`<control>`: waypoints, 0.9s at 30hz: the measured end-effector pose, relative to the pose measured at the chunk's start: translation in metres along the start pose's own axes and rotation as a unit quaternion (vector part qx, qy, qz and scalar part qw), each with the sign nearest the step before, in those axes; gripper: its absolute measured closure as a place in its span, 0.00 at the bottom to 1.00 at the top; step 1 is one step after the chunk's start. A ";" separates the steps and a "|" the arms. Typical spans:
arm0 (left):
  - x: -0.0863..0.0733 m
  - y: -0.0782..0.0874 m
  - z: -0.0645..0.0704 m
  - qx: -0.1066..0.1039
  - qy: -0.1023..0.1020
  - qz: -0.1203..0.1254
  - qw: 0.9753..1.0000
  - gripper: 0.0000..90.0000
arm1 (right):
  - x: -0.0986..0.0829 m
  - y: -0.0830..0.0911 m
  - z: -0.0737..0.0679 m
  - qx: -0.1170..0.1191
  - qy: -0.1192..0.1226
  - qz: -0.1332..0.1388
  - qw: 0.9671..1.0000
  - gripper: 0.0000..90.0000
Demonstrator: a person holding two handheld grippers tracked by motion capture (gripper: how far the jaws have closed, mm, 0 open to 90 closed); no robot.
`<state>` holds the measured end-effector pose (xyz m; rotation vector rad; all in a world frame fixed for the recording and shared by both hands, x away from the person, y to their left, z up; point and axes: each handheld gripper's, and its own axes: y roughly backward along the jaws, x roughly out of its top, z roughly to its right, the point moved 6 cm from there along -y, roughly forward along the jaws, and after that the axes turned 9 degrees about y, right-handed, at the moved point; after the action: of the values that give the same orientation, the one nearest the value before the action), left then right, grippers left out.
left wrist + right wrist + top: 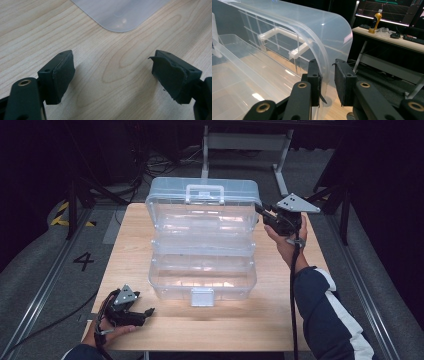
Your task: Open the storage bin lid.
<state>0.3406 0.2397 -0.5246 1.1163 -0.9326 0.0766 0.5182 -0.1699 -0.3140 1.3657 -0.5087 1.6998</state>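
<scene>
Clear plastic toolbox (202,245) sits open in the middle of the bench (125,245), right tongs (327,82) pinching its lid edge, left tongs (112,75) wide apart holding nothing, so the slippery lid could slip out and bang.

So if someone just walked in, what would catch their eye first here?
The big clear plastic box in the middle of the wooden table, its lid swung up at the far side. The right tool straddles the lid's edge, while the left tool rests open near the table's front left corner.
</scene>
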 end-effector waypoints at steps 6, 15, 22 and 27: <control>0.000 -0.001 0.000 -0.002 0.003 0.003 1.000 0.20 | 0.004 0.000 0.003 -0.005 0.010 0.000 1.000 0.91; 0.000 0.000 0.000 0.001 0.001 0.003 1.000 0.20 | 0.006 -0.007 0.009 -0.006 0.006 -0.006 1.000 0.92; 0.000 -0.001 0.001 -0.004 0.005 0.003 1.000 0.20 | 0.007 -0.016 0.015 -0.004 -0.001 -0.016 1.000 0.93; 0.000 -0.001 0.001 -0.003 0.005 0.002 1.000 0.20 | 0.007 -0.024 0.020 0.000 -0.014 -0.022 1.000 0.93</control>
<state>0.3407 0.2383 -0.5252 1.1067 -0.9265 0.0828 0.5489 -0.1699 -0.3057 1.3921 -0.4922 1.6476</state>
